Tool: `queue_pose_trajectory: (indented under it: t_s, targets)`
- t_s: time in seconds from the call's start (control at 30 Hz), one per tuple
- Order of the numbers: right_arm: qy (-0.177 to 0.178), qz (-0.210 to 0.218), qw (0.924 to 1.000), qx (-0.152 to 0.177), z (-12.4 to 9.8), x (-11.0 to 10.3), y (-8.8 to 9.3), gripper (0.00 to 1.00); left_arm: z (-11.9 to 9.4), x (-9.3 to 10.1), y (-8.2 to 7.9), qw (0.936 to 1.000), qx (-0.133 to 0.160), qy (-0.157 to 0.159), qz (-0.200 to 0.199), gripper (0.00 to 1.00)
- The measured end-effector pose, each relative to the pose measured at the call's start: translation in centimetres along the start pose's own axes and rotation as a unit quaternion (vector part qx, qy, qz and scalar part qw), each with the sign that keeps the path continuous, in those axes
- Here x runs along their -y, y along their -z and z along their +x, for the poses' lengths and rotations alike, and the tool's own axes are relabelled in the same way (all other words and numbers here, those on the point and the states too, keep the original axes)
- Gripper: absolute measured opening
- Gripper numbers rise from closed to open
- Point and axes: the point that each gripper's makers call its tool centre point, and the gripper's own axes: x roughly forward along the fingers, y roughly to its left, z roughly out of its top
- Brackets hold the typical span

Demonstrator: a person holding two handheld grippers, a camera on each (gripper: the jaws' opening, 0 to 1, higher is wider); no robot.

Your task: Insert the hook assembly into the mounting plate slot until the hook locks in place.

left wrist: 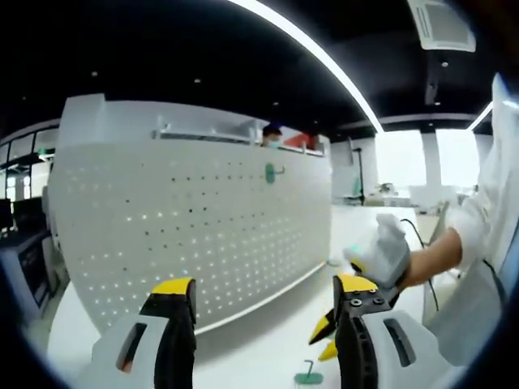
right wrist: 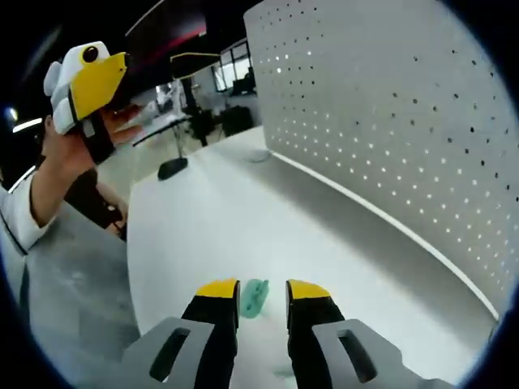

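In the left gripper view, the left gripper [left wrist: 263, 304] is being held over the white counter [left wrist: 243, 348], its yellow-tipped fingers [left wrist: 174, 288] spread wide with nothing between them. A white perforated mounting plate [left wrist: 195, 227] is standing upright on the counter ahead of the fingers. One green hook [left wrist: 272, 172] is already seated high on the plate, near its upper right. A second green hook assembly [left wrist: 308, 374] is lying flat on the counter between the fingers, near the lower edge of the view. The right gripper [left wrist: 334, 334] is being brought in from the right, just beside the hook on the counter, and a gloved hand [left wrist: 383, 253] and a white sleeve [left wrist: 486, 243] are being shown behind it.

In the right gripper view, the right gripper [right wrist: 261, 301] is being pointed down at the counter [right wrist: 268, 227], its fingers [right wrist: 219, 304] set narrow but not closed. The green hook assembly [right wrist: 254, 297] is lying on the counter in the gap between the fingertips; whether it is being touched cannot be told. The mounting plate [right wrist: 389, 113] is rising on the right. The left gripper [right wrist: 85, 77] is being held up at the upper left by a hand [right wrist: 73, 150].
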Motion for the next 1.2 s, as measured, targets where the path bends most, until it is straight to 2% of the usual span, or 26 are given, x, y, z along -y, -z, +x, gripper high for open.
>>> queue_pose_trajectory:
  t_s: [0.47,0.67,1.2]
  targets:
    - [-0.005,0.007,0.9993,-0.035,1.9,0.0,1.2,0.17,0.0,0.0,0.0,1.0000,0.000,0.000,-0.001,0.70]
    - [-0.010,0.019,0.9984,-0.052,2.6,-0.1,1.9,0.11,0.0,-0.1,0.0,1.0000,0.001,0.000,-0.002,0.69]
    - [-0.018,0.064,0.9956,-0.067,3.5,-0.3,2.8,0.06,-0.1,-0.1,-0.2,1.0000,0.005,0.000,-0.004,0.69]
